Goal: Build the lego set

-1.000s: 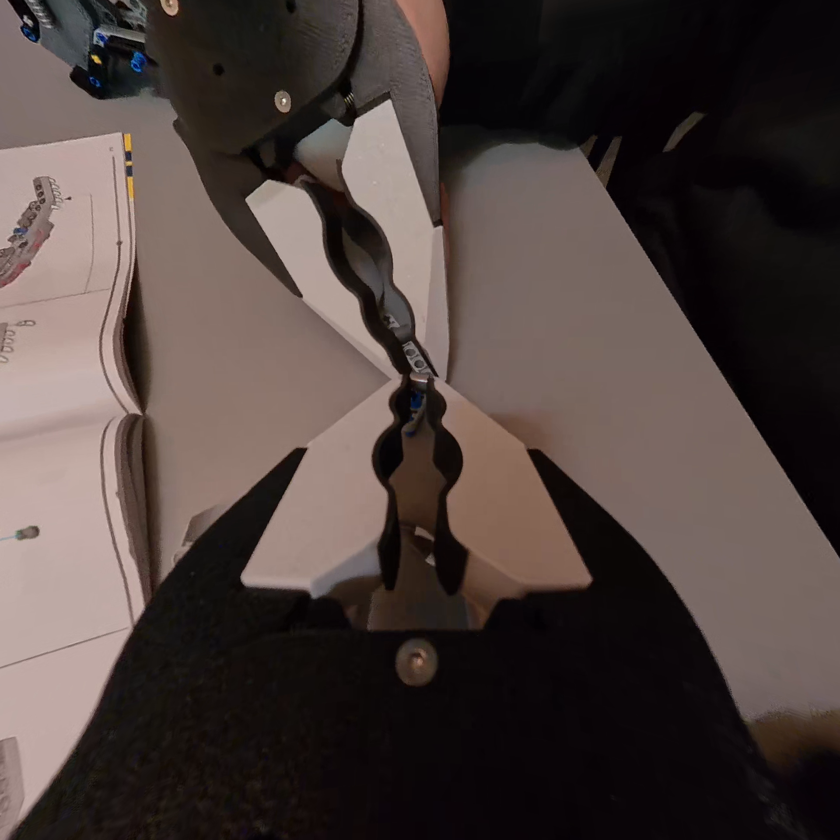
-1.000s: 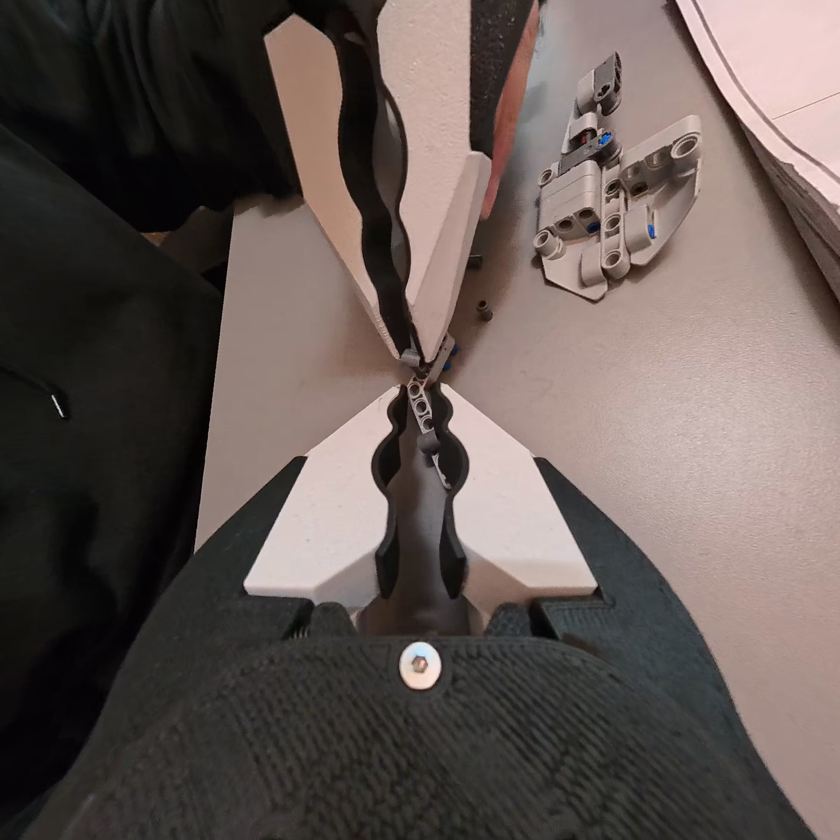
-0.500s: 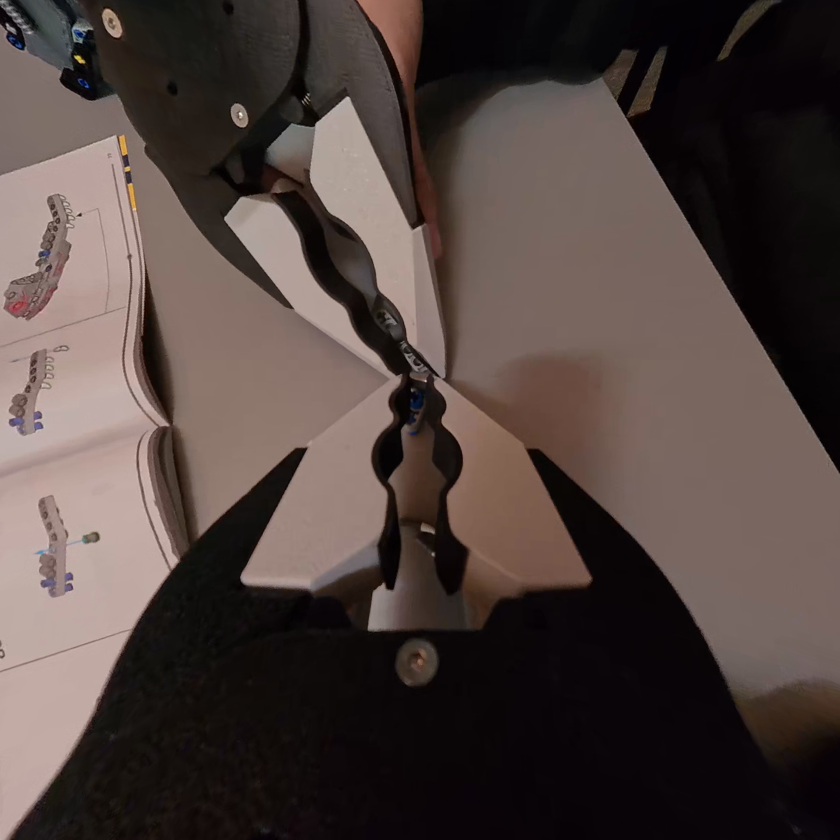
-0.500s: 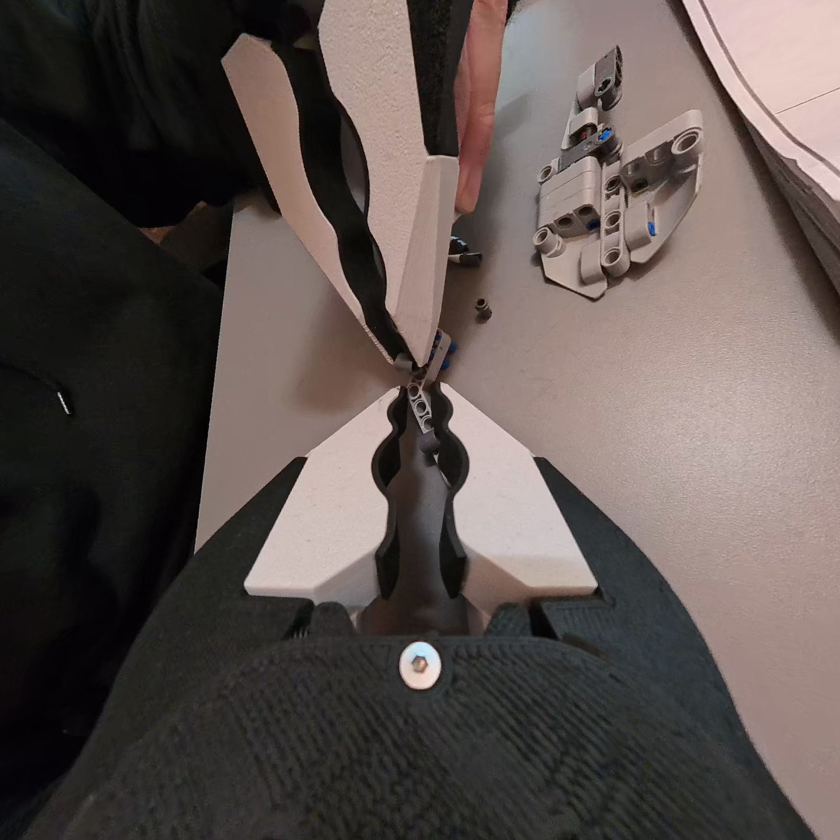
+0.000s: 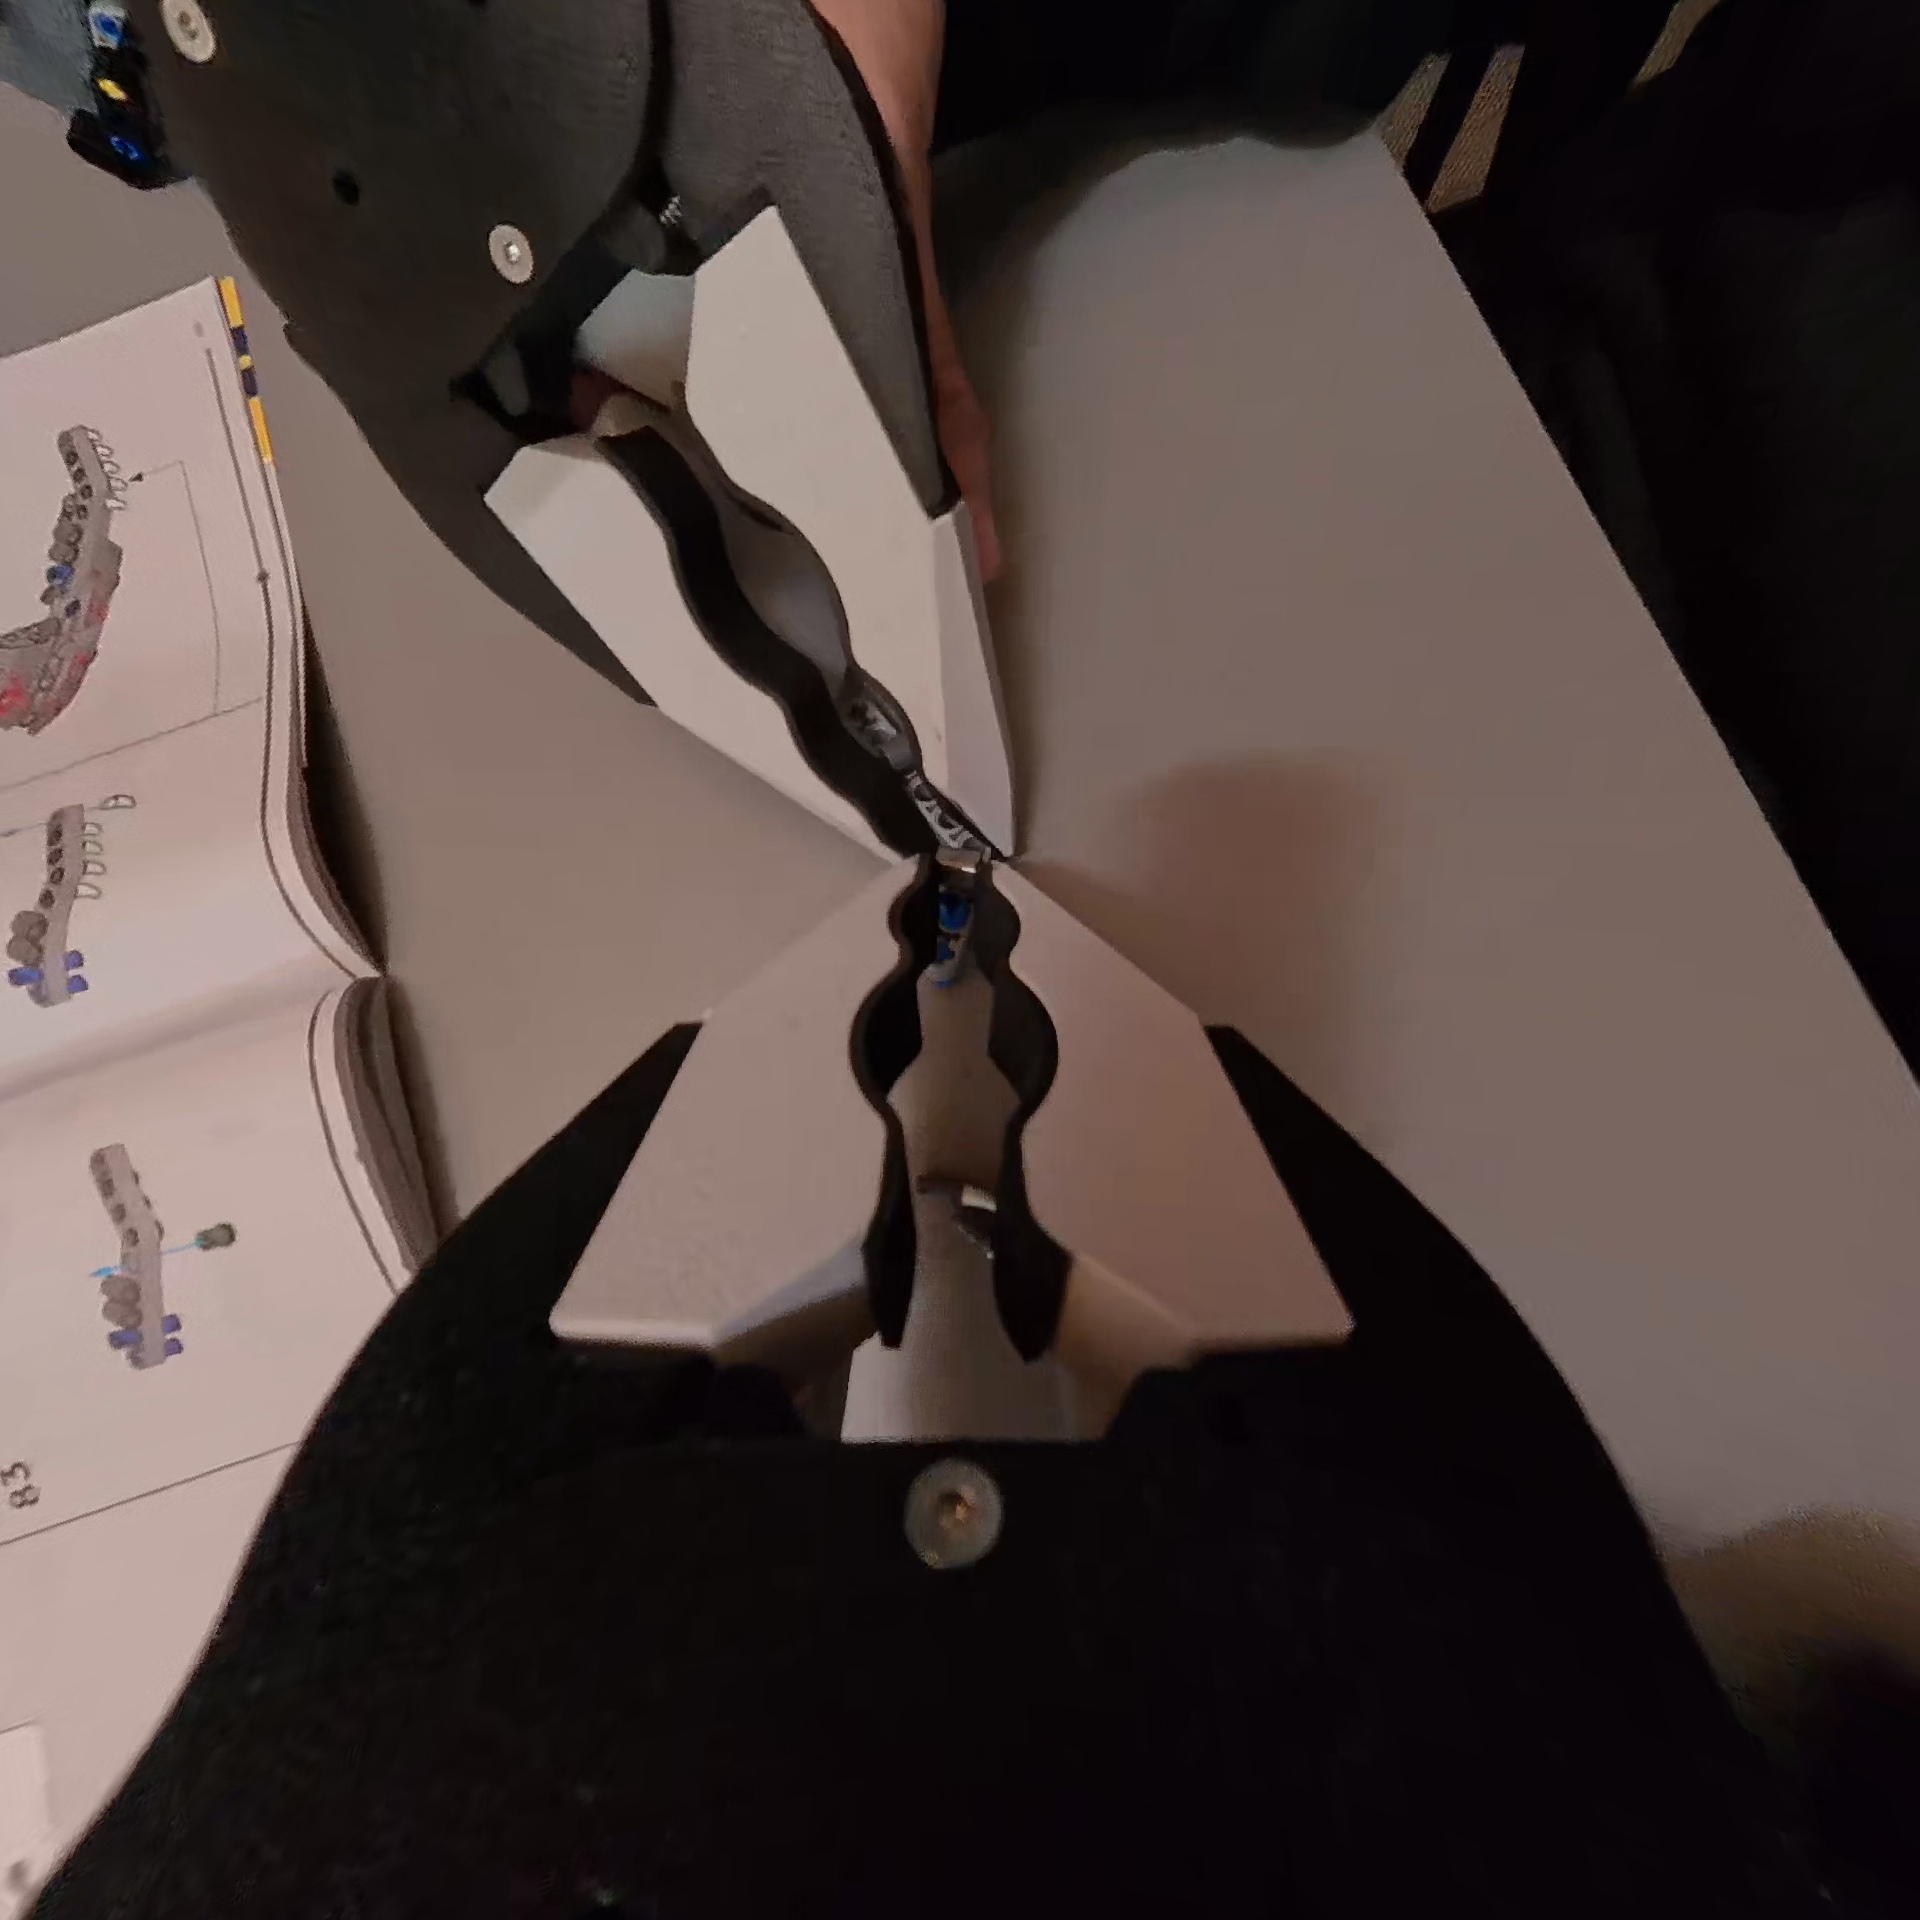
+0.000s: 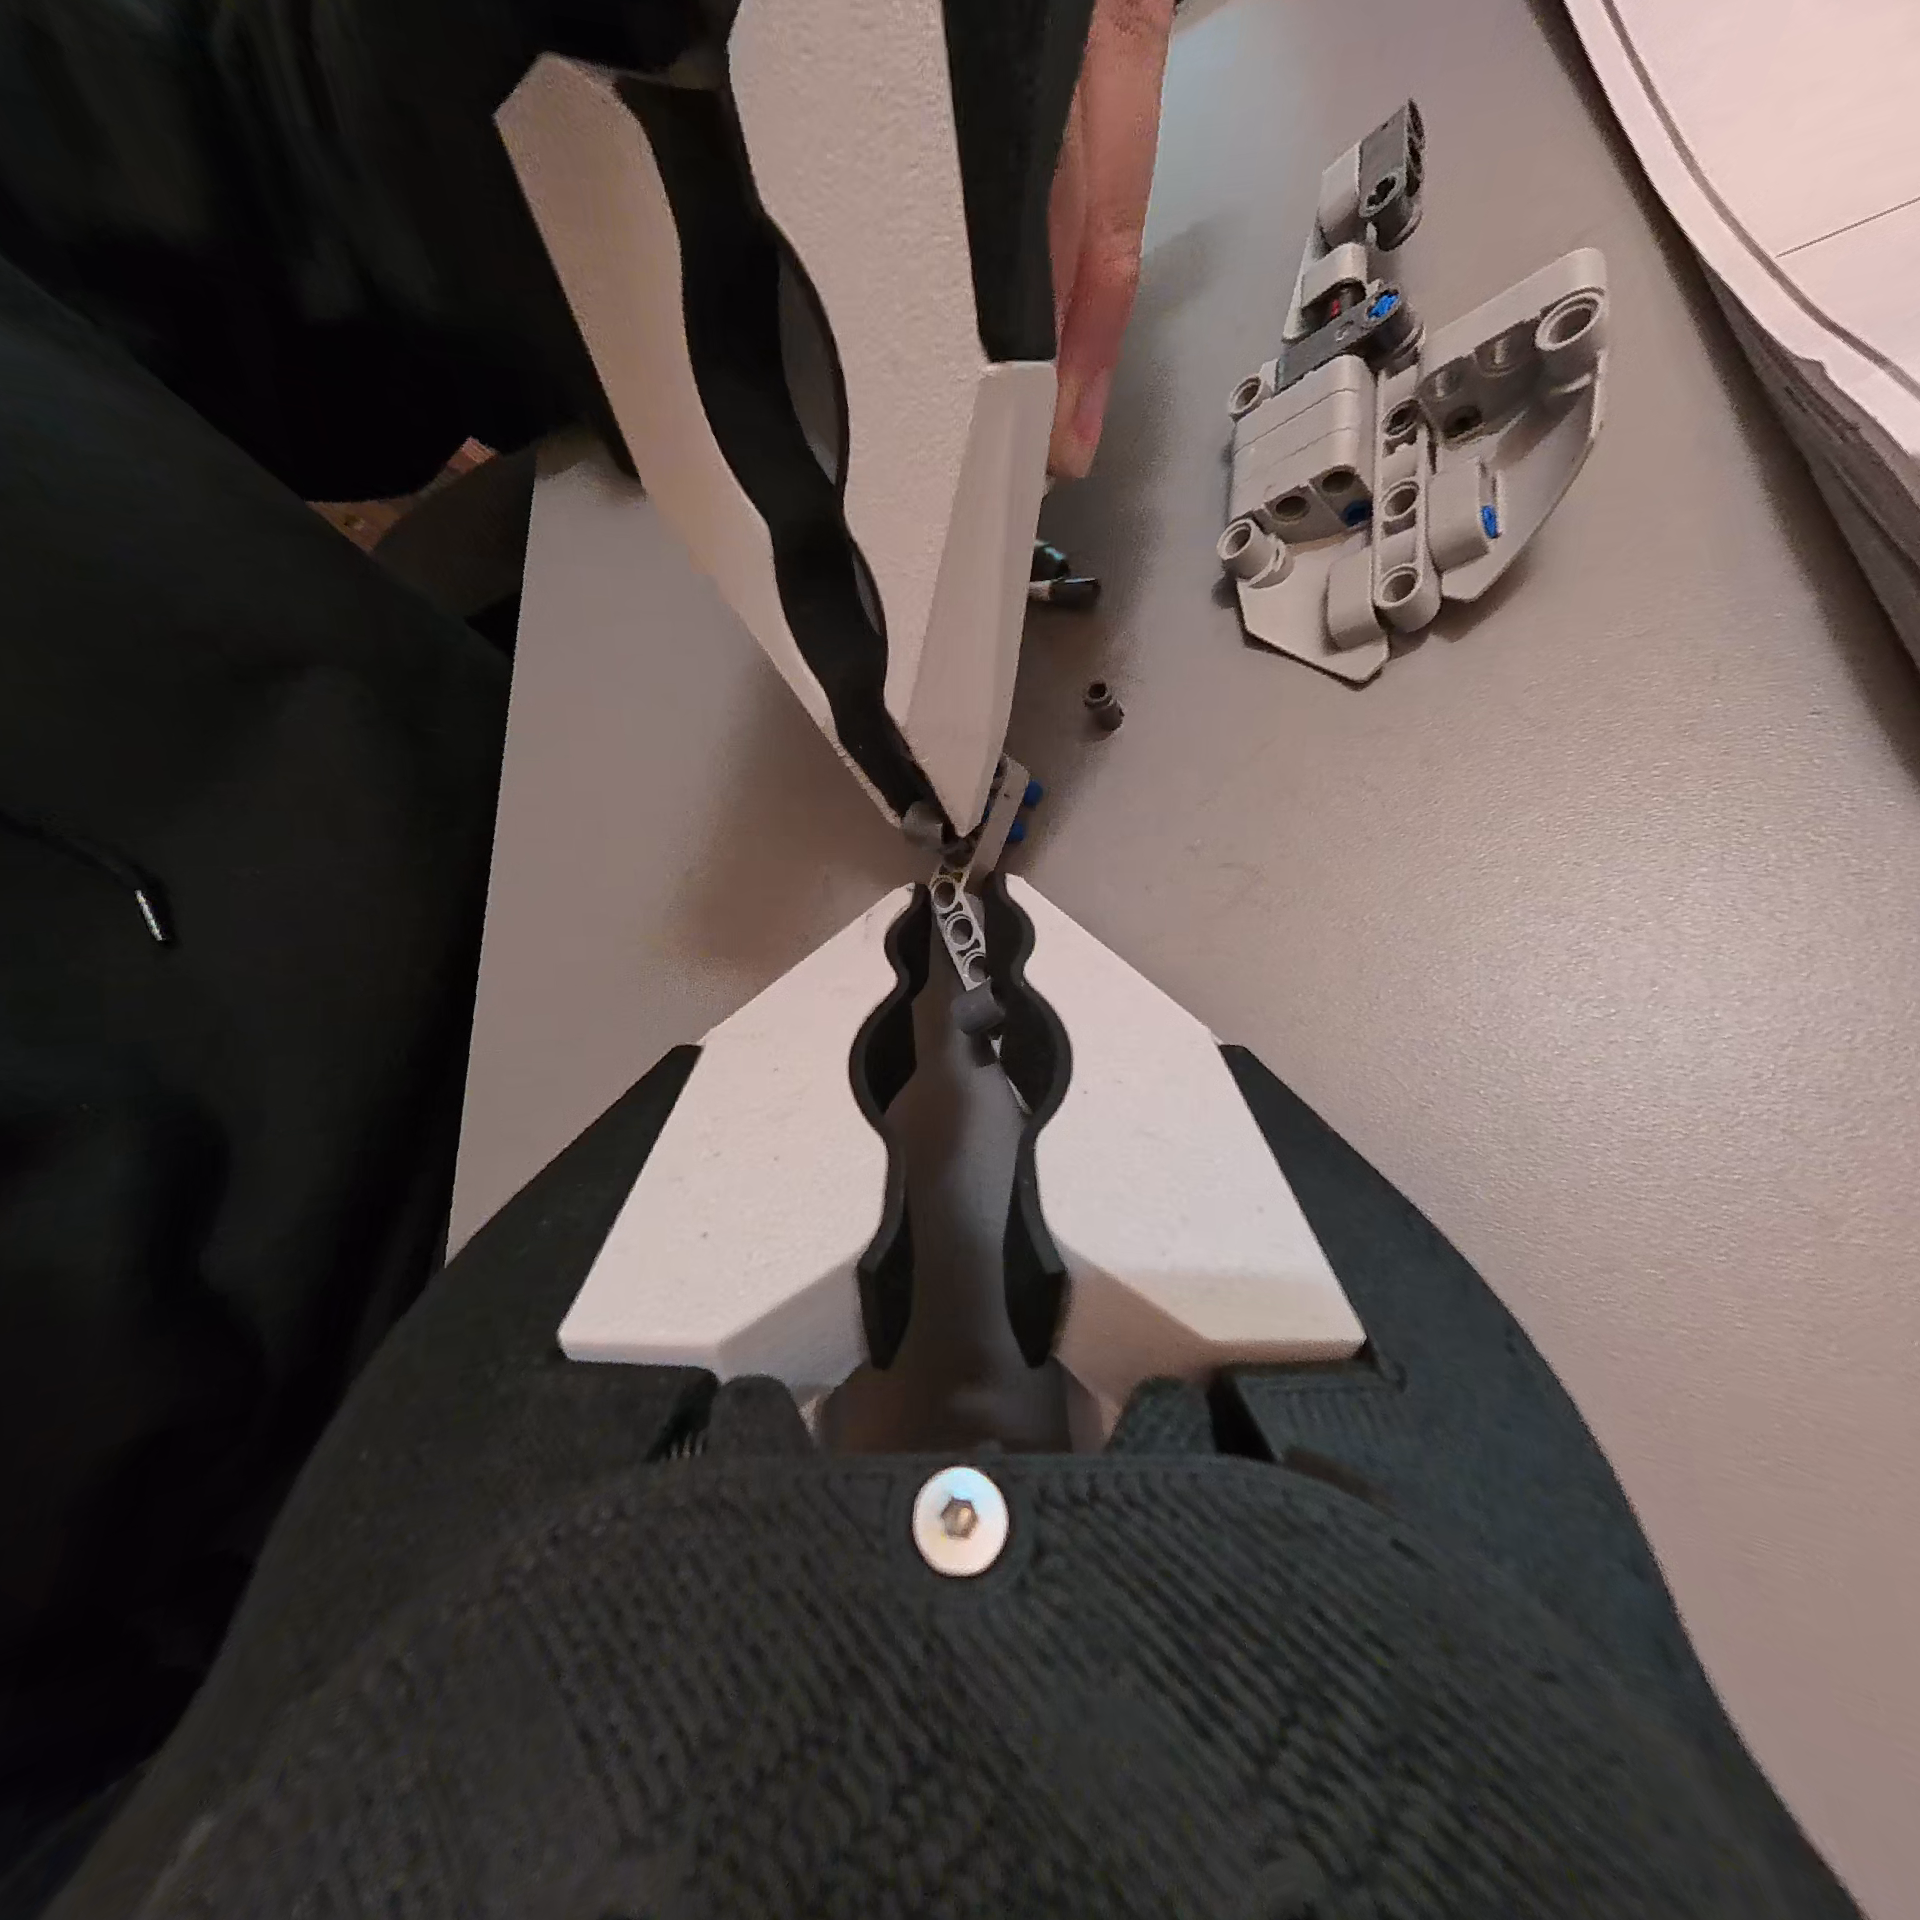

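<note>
My left gripper (image 5: 954, 883) is shut on a small grey Lego piece with blue pins (image 5: 952, 925). My right gripper (image 6: 961, 896) is shut on a light grey beam with holes (image 6: 961, 930), with a dark grey pin (image 6: 977, 1013) at its near end. The two grippers meet tip to tip above the grey table (image 6: 1455, 1039), and the two pieces touch at the tips. In the right wrist view the left gripper (image 6: 948, 826) comes down from the top, with the blue-pinned piece (image 6: 1013, 810) sticking out beside its tips. In the left wrist view the right gripper (image 5: 961, 844) comes in from the upper left.
An open instruction booklet (image 5: 135, 831) lies left of the grippers; it also shows in the right wrist view (image 6: 1818, 208). A grey Lego sub-assembly (image 6: 1403, 457), a loose dark pin (image 6: 1103, 701) and a black piece (image 6: 1060, 587) lie on the table. A part-built model (image 5: 104, 94) shows far left. The table edge (image 5: 1662, 623) borders dark clothing. Only a small space, under 4 cm, lies between the two pairs of fingers.
The grippers stay tip to tip with their pieces held. The left gripper has swung: more of the booklet shows in its view, and in the right wrist view it leans further left.
</note>
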Motion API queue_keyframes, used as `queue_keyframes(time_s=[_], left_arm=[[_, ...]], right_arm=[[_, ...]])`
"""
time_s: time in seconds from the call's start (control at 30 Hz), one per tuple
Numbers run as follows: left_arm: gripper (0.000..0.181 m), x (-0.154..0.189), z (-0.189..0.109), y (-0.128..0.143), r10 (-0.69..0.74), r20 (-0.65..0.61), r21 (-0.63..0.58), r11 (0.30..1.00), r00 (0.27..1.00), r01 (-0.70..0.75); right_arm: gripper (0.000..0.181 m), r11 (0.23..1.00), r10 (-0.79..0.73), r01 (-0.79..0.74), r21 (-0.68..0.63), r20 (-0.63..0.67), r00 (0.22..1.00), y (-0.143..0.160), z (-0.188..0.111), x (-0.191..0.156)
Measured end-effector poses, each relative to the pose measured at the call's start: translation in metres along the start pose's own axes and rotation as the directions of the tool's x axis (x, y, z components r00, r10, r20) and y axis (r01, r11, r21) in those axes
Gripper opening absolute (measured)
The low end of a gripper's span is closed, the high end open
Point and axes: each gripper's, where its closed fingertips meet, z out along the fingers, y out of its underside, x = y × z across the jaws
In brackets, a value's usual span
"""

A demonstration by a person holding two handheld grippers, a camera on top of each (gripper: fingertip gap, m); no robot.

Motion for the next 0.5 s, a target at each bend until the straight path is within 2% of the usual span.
queue_keyframes(time_s=[0.03, 0.2, 0.3, 0.43, 0.5], left_arm=[[0.004, 0.0004, 0.0002, -0.0001, 0.013, 0.008, -0.016, 1.0, 1.0, -0.013], [0.004, -0.0003, 0.0001, 0.0005, 0.053, 0.018, -0.057, 0.997, 0.998, -0.051], [0.004, 0.0008, 0.0009, 0.0001, 0.128, 0.038, -0.158, 0.98, 0.991, -0.121], [0.004, -0.0008, 0.0001, 0.001, 0.12, -0.002, -0.186, 0.975, 0.993, -0.118], [0.004, 0.0007, 0.0012, 0.0006, 0.153, -0.006, -0.237, 0.96, 0.988, -0.15]], right_arm=[[0.009, 1.0, -0.004, 0.004, -0.004, -0.002, 1.0, 0.0004, 0.0001, 0.0001], [0.009, 1.0, 0.005, -0.005, -0.003, 0.008, 1.0, 0.0001, -0.0001, 0.0001], [0.008, 1.0, -0.002, 0.002, -0.007, 0.001, 1.0, 0.0006, 0.0002, 0.0004], [0.009, 1.0, 0.019, -0.019, 0.002, 0.01, 1.0, -0.0004, -0.0002, 0.0006], [0.008, 1.0, 0.014, -0.014, -0.002, 0.003, 1.0, 0.0001, 0.0, 0.001]])
